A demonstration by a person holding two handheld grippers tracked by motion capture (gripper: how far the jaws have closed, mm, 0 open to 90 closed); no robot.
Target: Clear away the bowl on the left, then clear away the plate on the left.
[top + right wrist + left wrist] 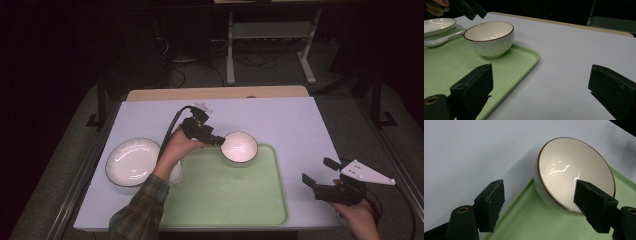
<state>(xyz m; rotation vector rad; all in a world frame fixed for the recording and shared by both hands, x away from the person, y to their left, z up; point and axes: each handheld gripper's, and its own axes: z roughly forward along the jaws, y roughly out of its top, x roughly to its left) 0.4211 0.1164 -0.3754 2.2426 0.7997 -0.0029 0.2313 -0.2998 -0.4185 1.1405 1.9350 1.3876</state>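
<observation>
The white bowl with a thin brown rim stands upright in the far corner of the green tray, close to the tray's far edge, and is empty. The left gripper hovers just beside the bowl's rim on its left side, pointing toward it; in the left gripper view its jaws stand wide apart with nothing pressed between them, one jaw over the bowl's near rim and the other out over the tray edge and the worktop. The bowl sits free of both pads. A white spoon lies at the tray's left edge, and a white plate rests on the worktop just left of the tray. The right gripper is held well apart from the bowl, off the tray's right side near the worktop's edge, its jaws spread wide and empty over bare worktop.
</observation>
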